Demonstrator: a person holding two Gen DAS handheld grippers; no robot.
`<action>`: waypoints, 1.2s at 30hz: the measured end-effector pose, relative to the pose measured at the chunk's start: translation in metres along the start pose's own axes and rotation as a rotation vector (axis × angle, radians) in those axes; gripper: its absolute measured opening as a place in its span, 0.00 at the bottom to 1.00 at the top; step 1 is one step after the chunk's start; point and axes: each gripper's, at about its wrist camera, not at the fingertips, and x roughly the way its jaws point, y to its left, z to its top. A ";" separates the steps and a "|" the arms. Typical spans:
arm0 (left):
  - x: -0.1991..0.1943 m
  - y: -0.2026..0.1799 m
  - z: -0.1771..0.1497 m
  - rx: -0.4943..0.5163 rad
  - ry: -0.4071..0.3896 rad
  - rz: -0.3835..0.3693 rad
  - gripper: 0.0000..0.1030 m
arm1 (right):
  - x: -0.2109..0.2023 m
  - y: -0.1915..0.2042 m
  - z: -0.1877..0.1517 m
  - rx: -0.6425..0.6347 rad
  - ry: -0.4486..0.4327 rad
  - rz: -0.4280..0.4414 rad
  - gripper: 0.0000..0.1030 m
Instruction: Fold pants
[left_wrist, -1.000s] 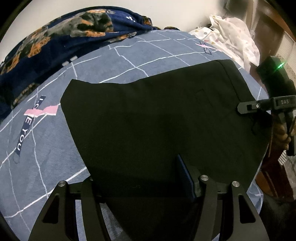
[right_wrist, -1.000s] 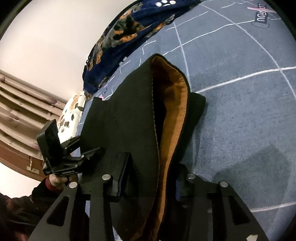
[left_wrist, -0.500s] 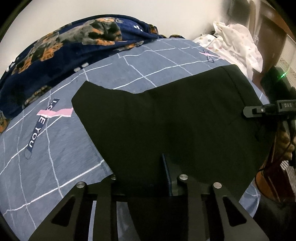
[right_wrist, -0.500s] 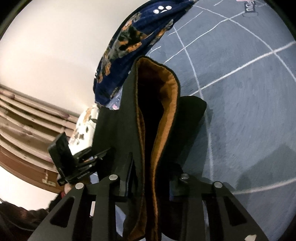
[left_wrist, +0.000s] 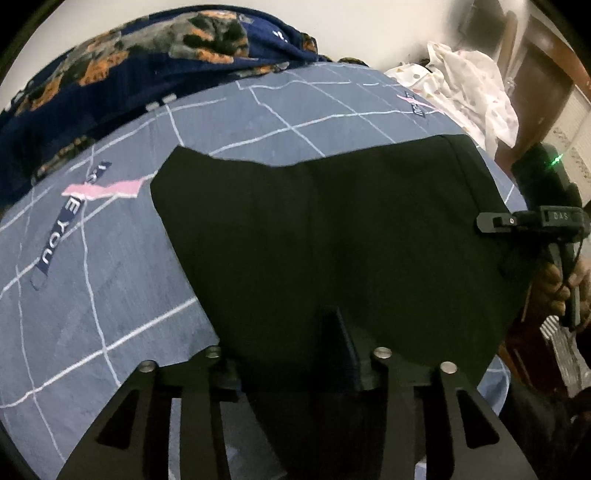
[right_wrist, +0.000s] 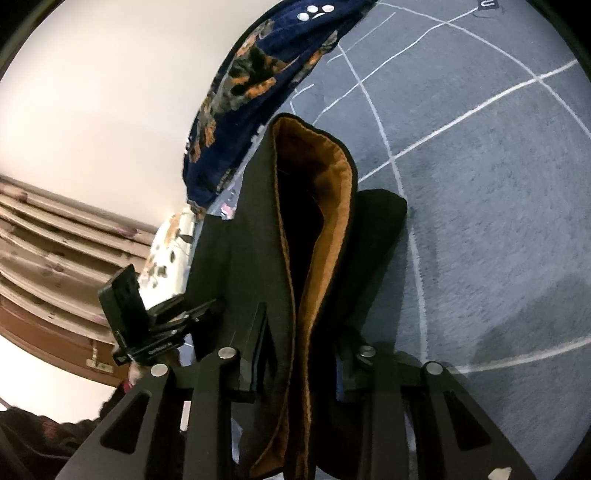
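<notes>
Black pants (left_wrist: 332, 229) lie on a blue-grey bed sheet (left_wrist: 110, 295) with white grid lines. My left gripper (left_wrist: 295, 354) is shut on the near edge of the pants and holds it up. My right gripper (right_wrist: 295, 354) is shut on the waistband end, where the orange-brown lining (right_wrist: 332, 177) shows in an open fold. The right gripper also shows at the right in the left wrist view (left_wrist: 495, 223), at the pants' right edge. The left gripper body shows at the left in the right wrist view (right_wrist: 147, 332).
A dark blue patterned blanket (left_wrist: 147, 66) is bunched along the far side of the bed. A white spotted cloth (left_wrist: 469, 85) lies at the far right corner. A white wall and wooden furniture (right_wrist: 55, 251) stand beyond the bed edge.
Both grippers have risen with the pants' edges still held. The waistband fold stands more upright and open in the right wrist view. The pants look a little further away in the left view.
</notes>
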 end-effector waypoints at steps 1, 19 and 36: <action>0.001 0.001 -0.002 -0.001 0.003 -0.011 0.43 | 0.000 -0.003 0.000 0.011 0.002 0.007 0.30; -0.018 -0.012 -0.001 0.002 -0.084 -0.005 0.16 | -0.001 0.013 -0.005 0.012 -0.022 0.047 0.25; -0.082 0.033 -0.021 -0.069 -0.171 0.100 0.16 | 0.043 0.080 -0.003 -0.048 0.004 0.114 0.24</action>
